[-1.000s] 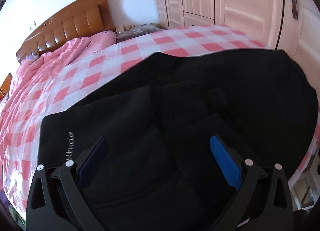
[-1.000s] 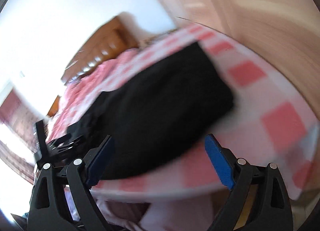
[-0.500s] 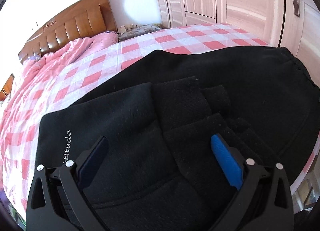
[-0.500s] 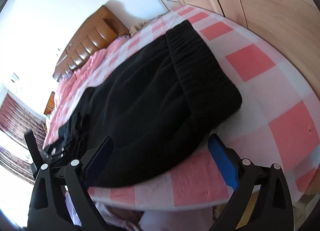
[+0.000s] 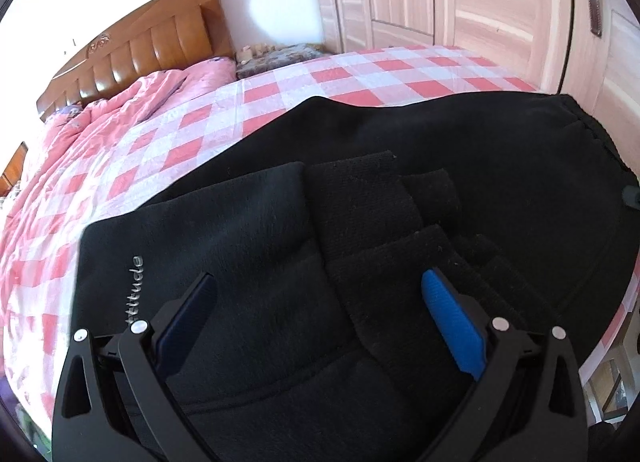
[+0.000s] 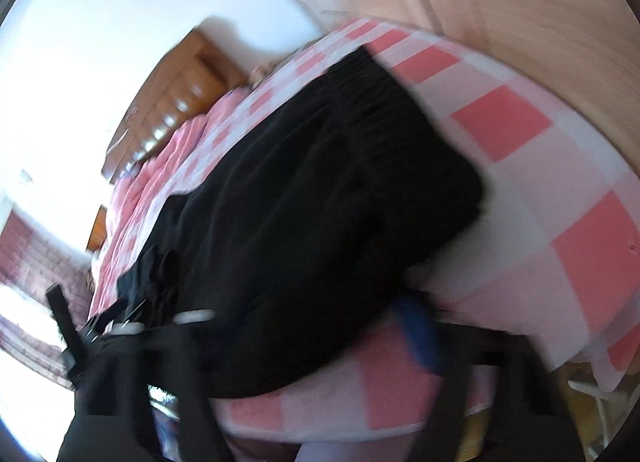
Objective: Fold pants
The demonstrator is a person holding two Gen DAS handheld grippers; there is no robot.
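Black fleece pants [image 5: 400,190] lie folded over themselves on a pink and white checked bed [image 5: 280,102]. Their ribbed cuffs [image 5: 360,198] rest on top near the waistband end. My left gripper [image 5: 320,302] hovers open and empty just above the cuffs and the leg with small white lettering. In the right wrist view the pants [image 6: 320,166] lie along the bed's near edge, waistband toward the far right. My right gripper [image 6: 304,326] is badly blurred; its jaws look spread, one blue pad [image 6: 420,338] near the pants' near edge.
A wooden headboard [image 5: 152,46] and a pink quilt [image 5: 120,102] lie at the far left of the bed. Wooden wardrobe doors [image 5: 480,2] stand beyond the bed on the right. The bed's edge [image 6: 440,414] drops off close to my right gripper.
The left gripper has barely moved and stays open over the cuffs. The right gripper is swinging fast, rolled to one side, and its view has gone blurred.
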